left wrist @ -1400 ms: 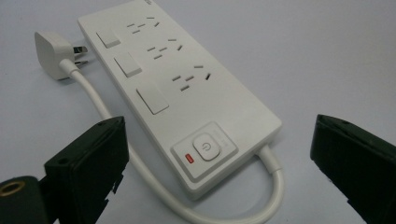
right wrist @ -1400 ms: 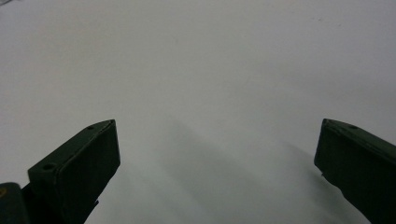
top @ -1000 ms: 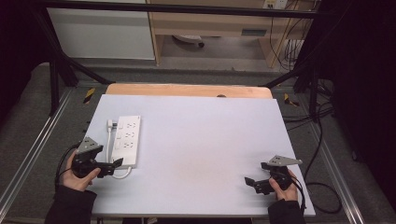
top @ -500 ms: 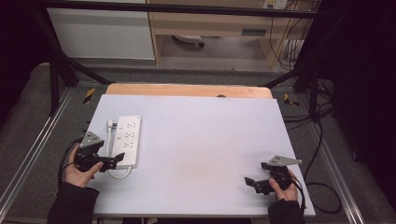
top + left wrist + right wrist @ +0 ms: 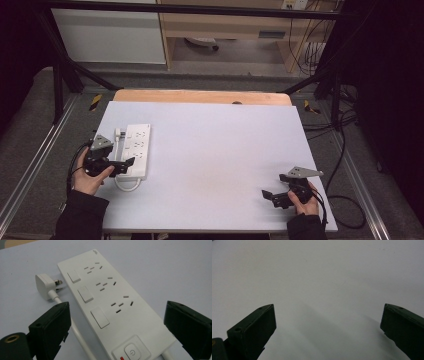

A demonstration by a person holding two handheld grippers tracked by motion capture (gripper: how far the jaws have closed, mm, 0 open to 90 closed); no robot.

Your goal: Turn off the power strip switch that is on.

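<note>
White bench (image 5: 215,150), dark room around it. Your left gripper (image 5: 116,165) has crept in over the near end of the power strip (image 5: 136,150), jaws wide and straddling it, plug (image 5: 45,286) lying just left. That looks like a grasp lining up. Your right gripper (image 5: 272,196) hasn't budged, near right, jaws wide over bare bench.

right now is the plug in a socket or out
Out. The plug lies on the table beside the power strip, prongs bare and pointing toward the strip's side; all three sockets are empty.
</note>
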